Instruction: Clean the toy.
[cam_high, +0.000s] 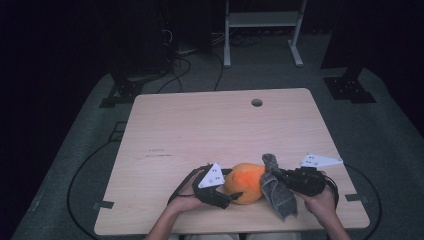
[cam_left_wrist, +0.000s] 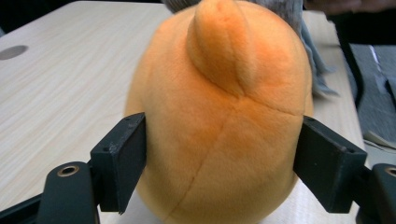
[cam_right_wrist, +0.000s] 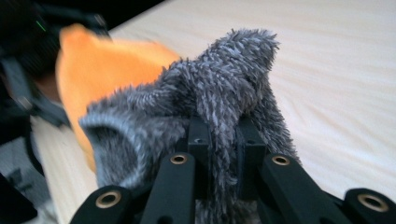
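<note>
An orange plush toy (cam_high: 245, 182) lies near the table's front edge. My left gripper (cam_high: 231, 196) holds it from the left; in the left gripper view the toy (cam_left_wrist: 219, 116) sits between both jaws, pressed at its sides. A grey fuzzy cloth (cam_high: 276, 187) hangs against the toy's right side. My right gripper (cam_high: 281, 178) is shut on a fold of that cloth (cam_right_wrist: 219, 107), whose pile sticks up between the jaws. The orange toy (cam_right_wrist: 107, 65) shows behind the cloth in the right gripper view.
The light wooden table (cam_high: 200, 130) has a round cable hole (cam_high: 257, 102) at the back. A white shelf frame (cam_high: 262, 30) stands on the floor beyond. Cables run across the grey floor (cam_high: 385, 140). A person's hands hold both grippers at the front edge.
</note>
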